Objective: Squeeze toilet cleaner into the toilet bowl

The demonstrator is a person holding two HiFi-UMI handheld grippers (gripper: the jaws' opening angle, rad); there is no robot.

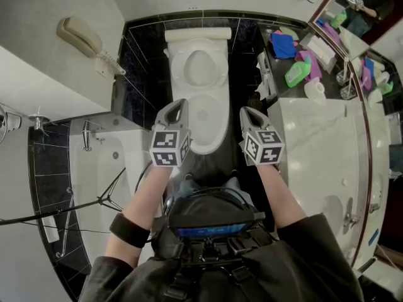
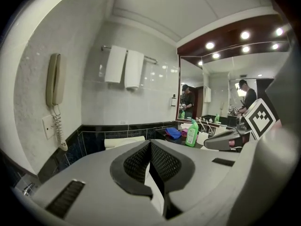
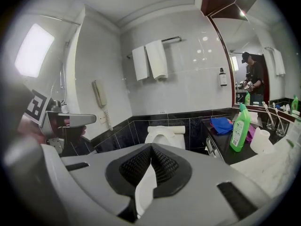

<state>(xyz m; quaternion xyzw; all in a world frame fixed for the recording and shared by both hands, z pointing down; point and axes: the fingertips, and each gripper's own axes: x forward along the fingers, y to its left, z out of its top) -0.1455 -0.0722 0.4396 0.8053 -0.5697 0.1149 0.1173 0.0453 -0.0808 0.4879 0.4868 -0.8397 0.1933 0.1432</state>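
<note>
Left hand-held gripper, right hand-held gripper pressed together, empty; green bottle on counter beside toilet.

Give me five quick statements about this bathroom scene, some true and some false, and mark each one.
1. A green bottle stands on the dark counter beside the toilet. True.
2. The right gripper holds the bottle. False: it is shut and empty.
3. The left gripper has its jaws wide apart. False: they are together, with nothing between them.
4. A phone hangs on the wall. True.
5. Two white towels hang on a rail. True.
</note>
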